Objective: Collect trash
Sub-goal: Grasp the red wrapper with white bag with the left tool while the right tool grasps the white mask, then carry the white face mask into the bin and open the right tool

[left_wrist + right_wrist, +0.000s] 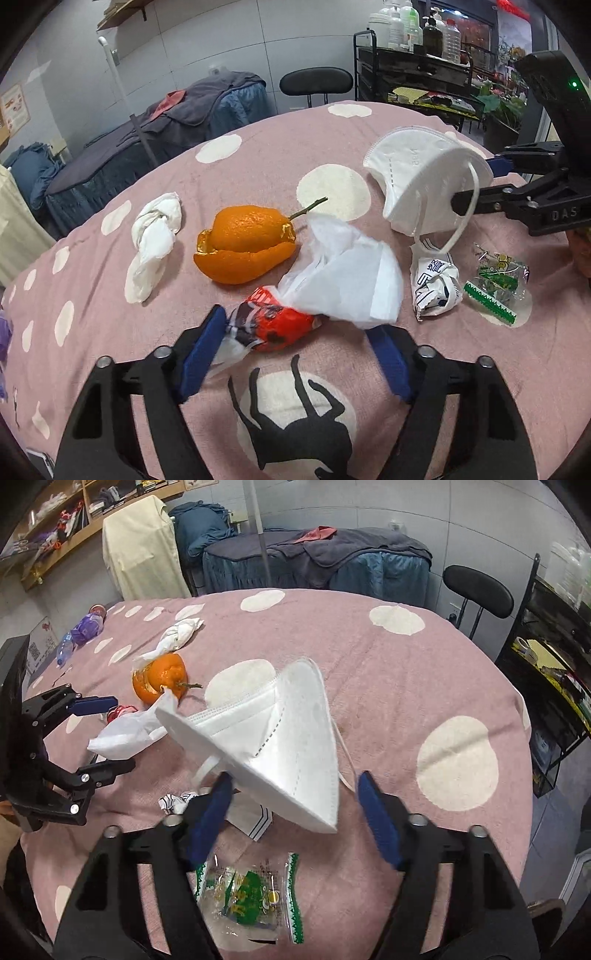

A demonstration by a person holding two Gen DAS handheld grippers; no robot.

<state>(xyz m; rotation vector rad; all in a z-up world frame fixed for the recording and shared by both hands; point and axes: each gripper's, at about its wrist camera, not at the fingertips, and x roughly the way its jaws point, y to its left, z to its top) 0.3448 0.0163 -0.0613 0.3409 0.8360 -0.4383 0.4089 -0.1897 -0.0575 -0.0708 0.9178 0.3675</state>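
As laid out on the spotted pink cloth [369,122], the trash is listed by place from the orange [243,243], partly peeled, count one

- Left of the orange: twisted tissue [153,243]; tissues counted two in all
- In front of the orange, slightly right: red wrapper [277,326], bracketed by the left gripper [295,347]; jaws half wide, one pad touching the wrapper, the other clear
- Right of the orange: loose tissue [347,273], overlapping the red wrapper
- Further right: face mask [424,177], count one, set between the half-closed jaws of the right gripper [294,777]; one pad is touched, the other stands clear, so no grip is judged
- Furthest right: crumpled white wrapper [437,288] and green wrapper [498,284]; wrappers counted three

Hazards: the mask may be dropped if pinched at its edge only; its ear loop may be snagged on a finger; the loose tissue may be dragged along with the red wrapper
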